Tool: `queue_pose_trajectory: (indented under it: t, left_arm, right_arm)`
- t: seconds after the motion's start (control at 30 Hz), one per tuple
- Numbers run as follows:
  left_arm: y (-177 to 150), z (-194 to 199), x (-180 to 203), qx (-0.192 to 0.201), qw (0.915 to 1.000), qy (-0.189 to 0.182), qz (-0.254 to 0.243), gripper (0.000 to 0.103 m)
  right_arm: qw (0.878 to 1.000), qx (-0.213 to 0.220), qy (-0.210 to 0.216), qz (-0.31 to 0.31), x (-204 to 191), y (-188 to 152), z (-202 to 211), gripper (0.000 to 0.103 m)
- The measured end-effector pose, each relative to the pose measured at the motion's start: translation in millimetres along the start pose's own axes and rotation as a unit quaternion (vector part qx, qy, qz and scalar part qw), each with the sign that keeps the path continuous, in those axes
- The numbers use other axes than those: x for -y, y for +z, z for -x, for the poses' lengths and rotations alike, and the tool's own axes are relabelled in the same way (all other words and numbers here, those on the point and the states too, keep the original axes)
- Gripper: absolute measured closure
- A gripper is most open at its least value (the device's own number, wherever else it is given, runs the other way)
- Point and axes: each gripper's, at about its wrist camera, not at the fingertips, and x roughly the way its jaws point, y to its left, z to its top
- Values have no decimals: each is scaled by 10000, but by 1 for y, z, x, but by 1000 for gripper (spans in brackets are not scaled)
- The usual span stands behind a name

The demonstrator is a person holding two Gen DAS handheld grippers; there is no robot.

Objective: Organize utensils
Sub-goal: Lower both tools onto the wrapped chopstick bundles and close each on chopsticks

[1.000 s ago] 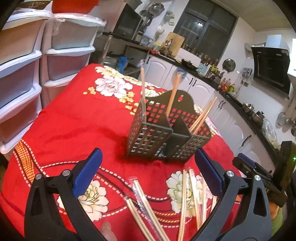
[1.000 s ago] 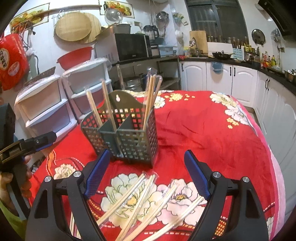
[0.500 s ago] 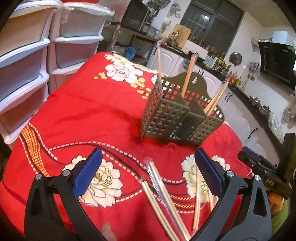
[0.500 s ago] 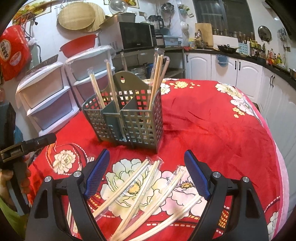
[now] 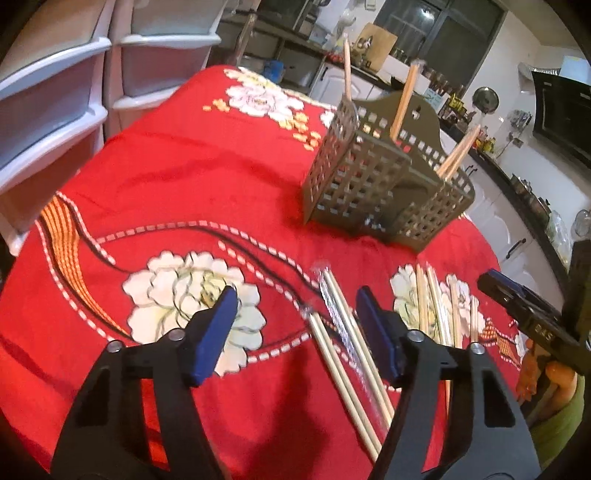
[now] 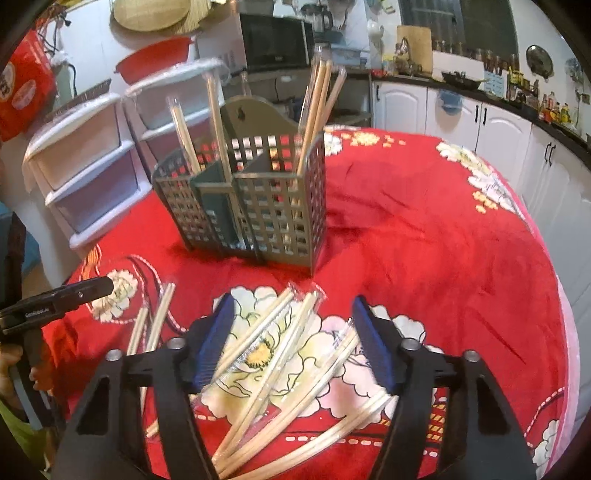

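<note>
Two grippers, both yours, are closing with pads still apart: the left gripper (image 5: 297, 328) frames two wrapped chopstick pairs (image 5: 345, 354), the right gripper (image 6: 291, 339) frames a loose pile of wrapped chopsticks (image 6: 280, 362). All lie on the red tablecloth (image 6: 424, 236), near the grey caddy (image 6: 258, 206) holding upright pairs.

Warm indoor light, dark night window (image 5: 439, 35), motion blur throughout, strong fisheye bending, black corner vignettes.
</note>
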Motion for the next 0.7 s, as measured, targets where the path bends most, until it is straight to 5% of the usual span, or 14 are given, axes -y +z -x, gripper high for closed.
queue_pose_trajectory:
  t: [0.23,0.5,0.7]
  left_arm:
    - [-15,-10,0,-327,9993,-158,93,68]
    - [-20,-28,5,-626,9977,-218,110,84]
    - [-16,-37,10,-641,9979,-119,22,84]
  right_arm:
    - [9991,-416,21,-9,6,-6,-25,66]
    - [9968,-800,15,-61,8,-13,-53,69]
    - [9953,-963,-41,-28,6,-14,-67,70]
